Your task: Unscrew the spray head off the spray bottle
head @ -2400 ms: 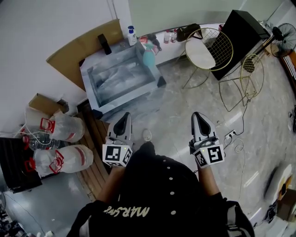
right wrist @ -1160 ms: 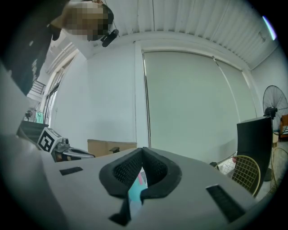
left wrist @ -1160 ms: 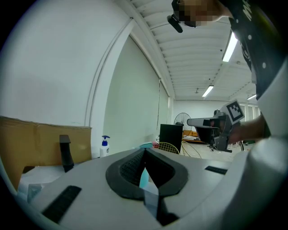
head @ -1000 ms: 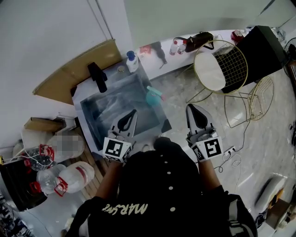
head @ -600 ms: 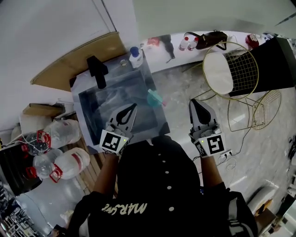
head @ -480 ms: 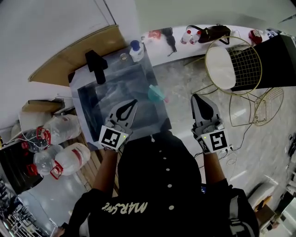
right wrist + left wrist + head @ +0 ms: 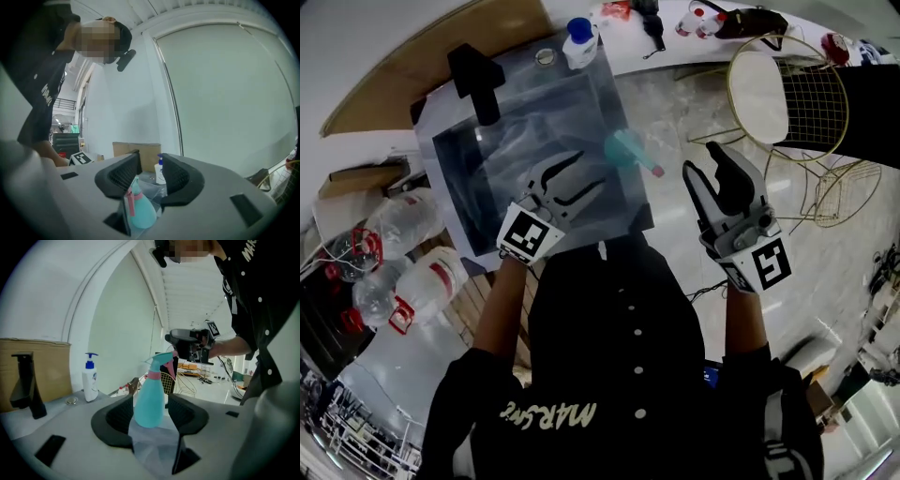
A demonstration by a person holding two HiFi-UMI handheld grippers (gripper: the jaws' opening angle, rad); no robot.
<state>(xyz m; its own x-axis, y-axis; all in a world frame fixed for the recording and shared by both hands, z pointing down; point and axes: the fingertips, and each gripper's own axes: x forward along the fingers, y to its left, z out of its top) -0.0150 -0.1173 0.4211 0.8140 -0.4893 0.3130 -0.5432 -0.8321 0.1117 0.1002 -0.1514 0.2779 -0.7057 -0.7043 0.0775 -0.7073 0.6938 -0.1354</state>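
**Both claws open near the upright spray bottle, neither touching it**

Head view: the spray bottle [image 7: 628,150] stands at the right edge of the tabletop [image 7: 516,117]. At the far edge are a white pump bottle [image 7: 579,39] with a blue cap and a black block [image 7: 475,80]. Clear jugs [image 7: 405,217] with red handles lie on the floor to the left; I cannot tell what is in them. The left claw [image 7: 588,173] reaches over the near edge on a bare forearm, its tips just left of the bottle. The right claw [image 7: 705,161] hangs over the floor, right of the bottle and apart from it.

Left gripper view: the jaws have just been opening and stand apart. The bottle [image 7: 150,399] shows upright in the gap, and the pads do not press it. It has a teal body, a pink collar and a pink trigger; the body is opaque, so its fill cannot be seen.

Right gripper view: these jaws have also just been opening and hold nothing. The bottle [image 7: 139,211] sits below the gap, its trigger towards the camera, and the pump bottle shows beyond.
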